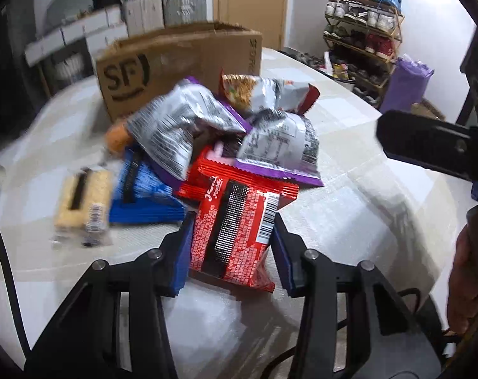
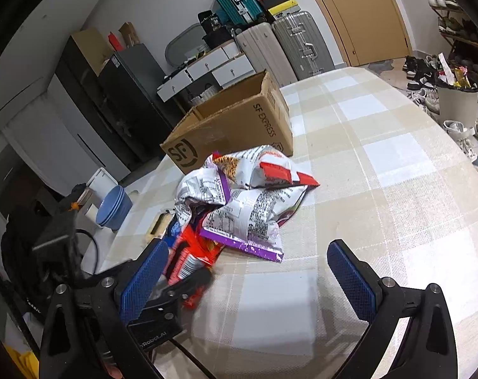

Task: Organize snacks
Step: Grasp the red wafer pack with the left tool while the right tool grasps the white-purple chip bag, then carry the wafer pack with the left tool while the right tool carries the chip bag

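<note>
A heap of snack packets lies on the checked tablecloth (image 1: 349, 214) in front of an open cardboard box (image 1: 175, 60). My left gripper (image 1: 232, 221) is shut on a red packet (image 1: 235, 208) at the heap's near edge, with a blue pad on each side of it. Above it lie silver-and-purple bags (image 1: 182, 126), and a blue packet (image 1: 144, 195) and a beige cracker packet (image 1: 84, 202) lie to the left. In the right wrist view my right gripper (image 2: 247, 246) stands open just short of the silver bags (image 2: 239, 208), holding nothing. The box (image 2: 232, 126) sits behind the heap.
The round table's edge curves off to the left and right. Beside it on the left stands a stack of blue bowls (image 2: 114, 205). Suitcases (image 2: 302, 44), a shoe rack (image 1: 362, 31) and a white bin (image 2: 456, 101) stand beyond the table.
</note>
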`<state>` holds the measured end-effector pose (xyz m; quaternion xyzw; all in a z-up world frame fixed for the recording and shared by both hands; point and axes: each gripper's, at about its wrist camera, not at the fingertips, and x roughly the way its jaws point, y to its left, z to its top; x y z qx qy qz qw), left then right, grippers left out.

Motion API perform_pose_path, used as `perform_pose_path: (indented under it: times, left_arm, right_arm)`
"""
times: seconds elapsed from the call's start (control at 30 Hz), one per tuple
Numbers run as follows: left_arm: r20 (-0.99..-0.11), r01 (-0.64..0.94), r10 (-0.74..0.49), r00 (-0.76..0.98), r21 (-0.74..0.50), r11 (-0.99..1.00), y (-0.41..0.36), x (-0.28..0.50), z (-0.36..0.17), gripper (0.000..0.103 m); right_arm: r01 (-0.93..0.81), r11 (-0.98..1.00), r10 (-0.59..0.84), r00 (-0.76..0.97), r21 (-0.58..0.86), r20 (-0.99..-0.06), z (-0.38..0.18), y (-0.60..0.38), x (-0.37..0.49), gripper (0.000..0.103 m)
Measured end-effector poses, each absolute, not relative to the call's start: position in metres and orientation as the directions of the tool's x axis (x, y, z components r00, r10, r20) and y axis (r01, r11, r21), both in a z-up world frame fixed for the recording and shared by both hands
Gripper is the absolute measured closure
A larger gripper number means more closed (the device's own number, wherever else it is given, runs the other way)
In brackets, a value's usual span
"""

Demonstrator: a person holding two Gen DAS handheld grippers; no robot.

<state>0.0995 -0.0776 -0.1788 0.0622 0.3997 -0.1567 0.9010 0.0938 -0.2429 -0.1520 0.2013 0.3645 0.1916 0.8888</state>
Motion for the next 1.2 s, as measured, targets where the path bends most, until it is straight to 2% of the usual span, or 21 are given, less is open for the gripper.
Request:
perform_pose_path:
  times: [0.3, 0.43, 0.53, 0.63, 0.87, 1.0, 1.07, 1.2]
  left_arm:
    - [-0.72, 0.303, -0.259, 0.644, -0.071, 0.95, -0.056, 0.085, -0.167, 0.061]
    - [-0.709, 0.253, -0.253, 0.659, -0.108, 0.961, -0.023, 0.076, -0.16, 0.061]
    - [-0.702, 0.219, -0.239, 0.67, -0.121, 0.968, -0.004, 0.074, -0.155, 0.061]
    - [-0.699, 0.188, -0.213, 0.683, -0.113, 0.976, 0.012, 0.072, -0.152, 0.061]
    - [-0.688, 0.166, -0.208, 0.695, -0.128, 0.978, 0.035, 0.059, -0.148, 0.061]
    - [-0.69, 0.146, -0.201, 0.695, -0.138, 0.98, 0.042, 0.058, -0.149, 0.061]
    - [-0.692, 0.14, -0.203, 0.693, -0.147, 0.979, 0.043, 0.058, -0.149, 0.061]
    - [-0.696, 0.142, -0.209, 0.687, -0.153, 0.978, 0.042, 0.06, -0.151, 0.061]
  right_arm:
    - [-0.152, 0.881, 0.433, 0.641, 0.448, -0.634, -0.152, -0.236, 0.105, 0.001]
    - [-0.096, 0.866, 0.45, 0.579, 0.491, -0.68, -0.163, -0.238, 0.132, 0.001]
    - [-0.087, 0.826, 0.505, 0.554, 0.557, -0.662, -0.169, -0.239, 0.151, 0.001]
    - [-0.08, 0.821, 0.511, 0.546, 0.565, -0.664, -0.171, -0.234, 0.164, 0.001]
    - [-0.058, 0.819, 0.517, 0.508, 0.571, -0.689, -0.178, -0.217, 0.185, 0.001]
    - [-0.061, 0.854, 0.472, 0.509, 0.517, -0.72, -0.177, -0.206, 0.188, 0.001]
    - [-0.056, 0.837, 0.496, 0.498, 0.544, -0.712, -0.18, -0.206, 0.19, 0.004]
    - [-0.051, 0.863, 0.46, 0.493, 0.503, -0.739, -0.18, -0.201, 0.194, 0.011]
